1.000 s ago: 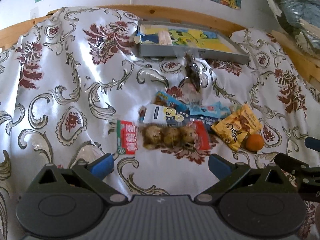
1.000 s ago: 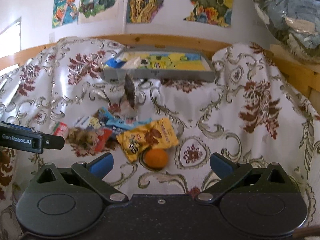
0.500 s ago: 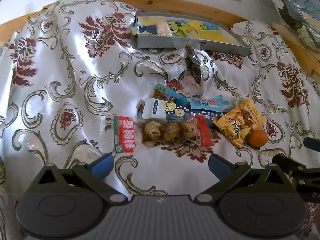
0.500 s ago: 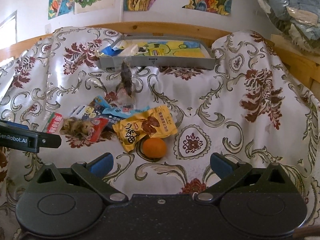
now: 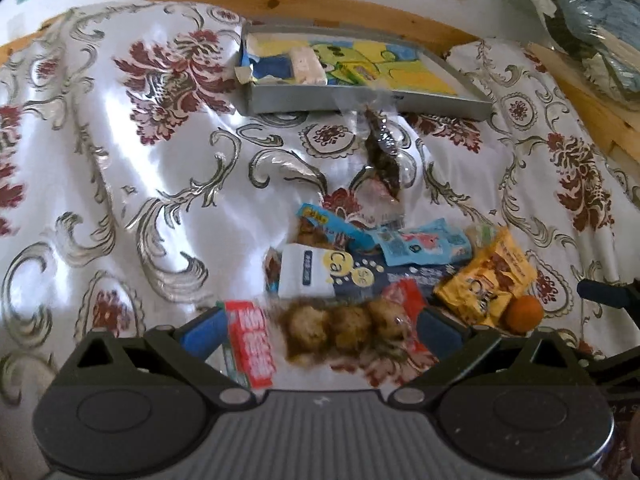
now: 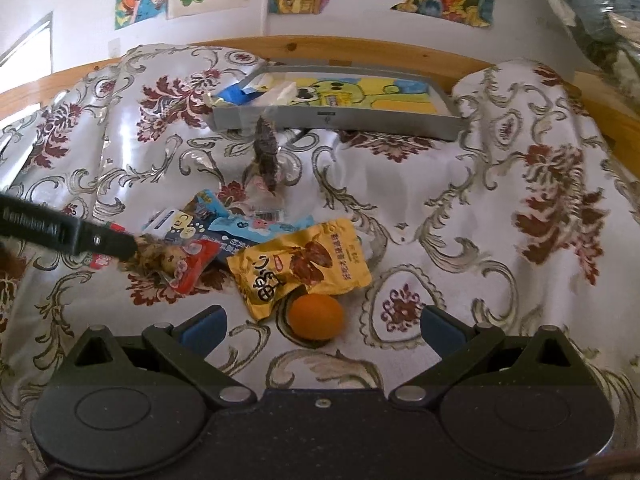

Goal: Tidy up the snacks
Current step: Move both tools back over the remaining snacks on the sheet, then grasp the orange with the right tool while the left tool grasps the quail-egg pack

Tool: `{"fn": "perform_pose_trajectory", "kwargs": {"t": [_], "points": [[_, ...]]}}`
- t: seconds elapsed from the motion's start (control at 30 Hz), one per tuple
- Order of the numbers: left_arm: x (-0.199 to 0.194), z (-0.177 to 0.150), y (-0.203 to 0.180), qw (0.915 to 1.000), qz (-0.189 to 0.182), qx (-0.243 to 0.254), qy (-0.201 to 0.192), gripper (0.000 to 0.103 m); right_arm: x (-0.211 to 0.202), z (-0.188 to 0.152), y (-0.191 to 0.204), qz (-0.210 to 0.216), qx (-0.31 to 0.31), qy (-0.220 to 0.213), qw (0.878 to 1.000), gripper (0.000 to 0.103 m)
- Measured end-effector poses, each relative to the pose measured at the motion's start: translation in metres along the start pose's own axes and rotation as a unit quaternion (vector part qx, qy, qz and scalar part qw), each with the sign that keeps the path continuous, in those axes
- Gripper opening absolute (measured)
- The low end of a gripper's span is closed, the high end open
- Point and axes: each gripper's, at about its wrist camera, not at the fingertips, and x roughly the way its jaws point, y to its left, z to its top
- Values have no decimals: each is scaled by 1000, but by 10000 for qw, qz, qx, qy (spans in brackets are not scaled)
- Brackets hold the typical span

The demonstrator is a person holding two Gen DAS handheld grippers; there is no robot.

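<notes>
A heap of snack packets lies on the patterned cloth. My left gripper is open, its blue pads either side of a clear packet of brown eggs with red ends. Behind it lie a white-and-blue packet, a light blue packet, a yellow packet and an orange ball. My right gripper is open, just before the orange ball and yellow packet. The left gripper's finger shows over the egg packet.
A grey tray with a yellow picture and some packets stands at the back, also in the right wrist view. A clear bag of dark snack lies before it. A wooden rail bounds the far edge.
My left gripper has moved forward and down, so the egg packet now lies between its open fingers. My right gripper has moved closer to the orange ball.
</notes>
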Motion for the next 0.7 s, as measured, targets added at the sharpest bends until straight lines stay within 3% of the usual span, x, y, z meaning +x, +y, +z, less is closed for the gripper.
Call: {"fn": "perform_pose_trajectory", "kwargs": {"t": [0.13,0.23,0.4,0.63,0.7], "points": [[16,13,5,9980,-459,412,154,103,15,4,-7,201,-7,78,9998,102],[31,23,8,9924,-876,718,483,103,25,6,-13,329,61,156,9993,102],[50,31,12,9749,-1453,1231,1151,103,38,7,-18,522,63,332,9981,98],[57,25,5,9490,-1927,1855,1672,103,46,3,-17,727,-32,453,9963,88],[57,21,0,9436,-1966,2022,1733,102,46,3,-16,822,-41,436,9957,81]]}}
